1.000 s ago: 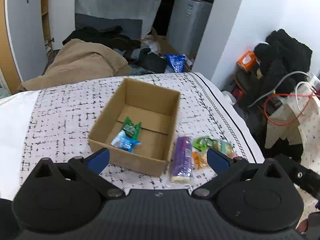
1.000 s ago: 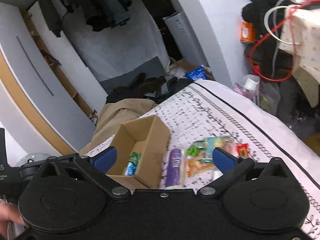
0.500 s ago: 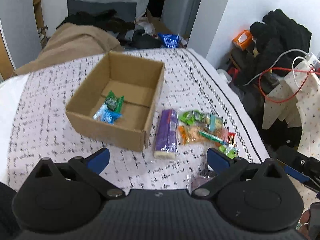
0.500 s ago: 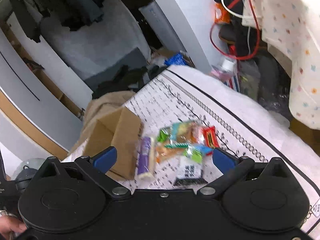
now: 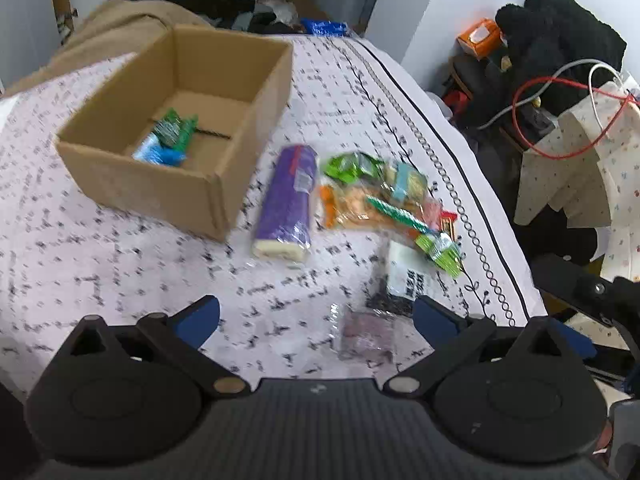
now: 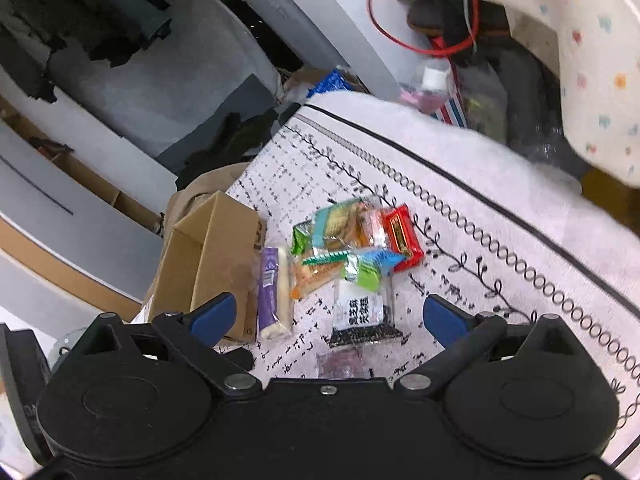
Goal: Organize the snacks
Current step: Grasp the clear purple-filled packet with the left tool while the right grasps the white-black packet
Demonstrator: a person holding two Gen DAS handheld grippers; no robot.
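Blue-tipped jaws of the left gripper (image 5: 316, 318) and right gripper (image 6: 330, 316) are being held wide apart, empty, over the patterned bedcover (image 5: 120, 264). Beyond, the purple snack bar (image 5: 286, 200) is lying lengthwise, pointing away, just beside the cardboard box (image 5: 160, 196).

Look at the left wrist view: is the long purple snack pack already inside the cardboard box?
No, the purple snack pack lies on the patterned cloth beside the cardboard box, not in it.

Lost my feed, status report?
Left gripper and right gripper open, empty. Cardboard box holds two snacks; purple packet and pile still outside. Nothing blocking.
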